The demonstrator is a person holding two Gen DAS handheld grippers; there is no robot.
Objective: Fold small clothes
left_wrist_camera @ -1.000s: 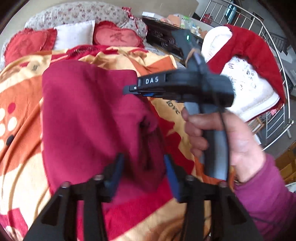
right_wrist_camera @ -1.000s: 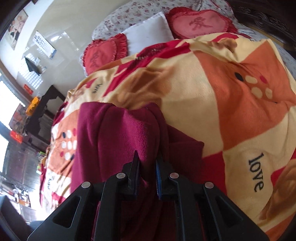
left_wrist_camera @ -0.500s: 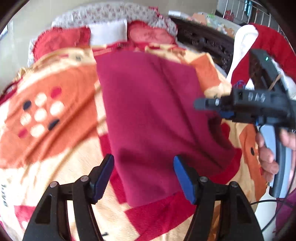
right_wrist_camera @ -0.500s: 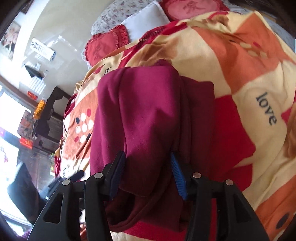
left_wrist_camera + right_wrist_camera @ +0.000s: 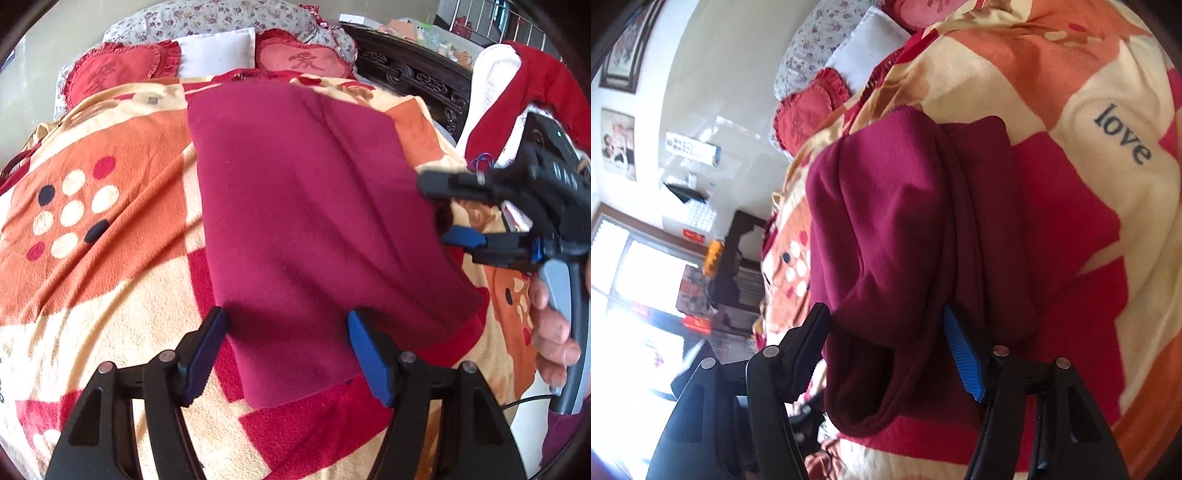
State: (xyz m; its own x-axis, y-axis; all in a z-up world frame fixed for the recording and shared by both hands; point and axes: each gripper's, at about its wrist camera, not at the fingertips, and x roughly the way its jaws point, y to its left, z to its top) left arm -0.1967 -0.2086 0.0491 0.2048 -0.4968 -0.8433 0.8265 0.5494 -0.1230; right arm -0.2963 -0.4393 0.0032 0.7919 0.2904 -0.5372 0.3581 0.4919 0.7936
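A dark magenta fleece garment (image 5: 303, 221) lies folded flat in a long rectangle on the orange, cream and red blanket (image 5: 92, 266). My left gripper (image 5: 288, 354) is open just above its near edge, holding nothing. My right gripper (image 5: 439, 218) is at the garment's right edge, seen from the side with its jaws apart. In the right wrist view the garment (image 5: 905, 229) shows layered folds, and the right gripper (image 5: 886, 350) stands open astride its near edge without pinching it.
Red heart cushions (image 5: 306, 61) and a white pillow (image 5: 218, 50) lie at the head of the bed. A dark carved headboard (image 5: 410, 74) and a red and white garment on a rail (image 5: 517, 85) stand at the right. Blanket stretches left of the garment.
Both grippers have opened and let go of the garment. It now lies flat and folded, and both grippers have drawn back from it.
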